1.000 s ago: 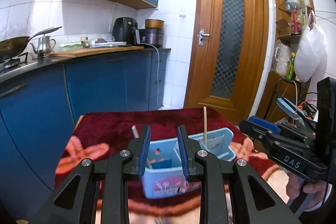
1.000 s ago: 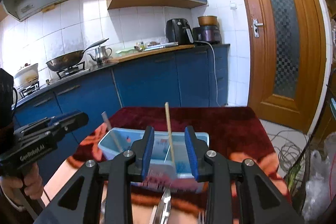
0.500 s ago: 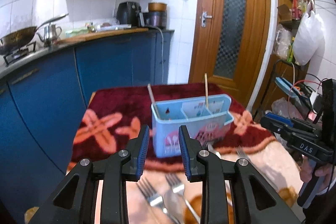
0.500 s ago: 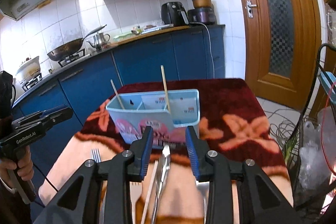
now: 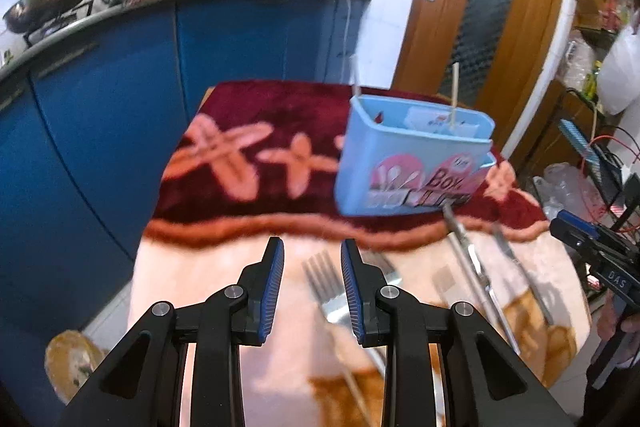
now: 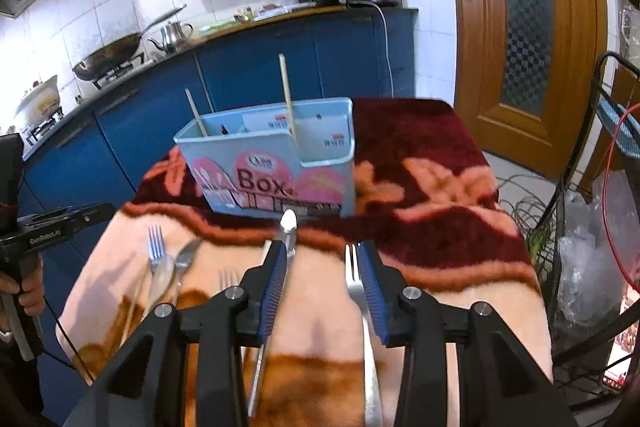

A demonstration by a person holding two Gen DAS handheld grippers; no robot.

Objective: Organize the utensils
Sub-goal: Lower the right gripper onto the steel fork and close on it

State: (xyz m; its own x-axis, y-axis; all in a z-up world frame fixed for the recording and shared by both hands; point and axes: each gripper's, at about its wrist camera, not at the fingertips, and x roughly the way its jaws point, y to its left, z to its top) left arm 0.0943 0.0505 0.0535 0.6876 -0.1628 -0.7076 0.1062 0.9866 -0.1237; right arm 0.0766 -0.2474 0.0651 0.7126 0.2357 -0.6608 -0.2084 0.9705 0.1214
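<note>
Two chopsticks (image 6: pixel 289 99) already stand in the blue utensil box (image 6: pixel 272 163) on the blanket-covered counter (image 6: pixel 420 187), while forks (image 6: pixel 155 247), knives (image 5: pixel 468 259) and a spoon remain loose before it; the left tool (image 5: pixel 312 267) and right tool (image 6: pixel 322 267) are both apart and empty, the right having just widened.

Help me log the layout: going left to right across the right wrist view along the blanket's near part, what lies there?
Left gripper → silver fork → silver spoon → second fork's tines → metal tongs → right-hand silver fork.
</note>
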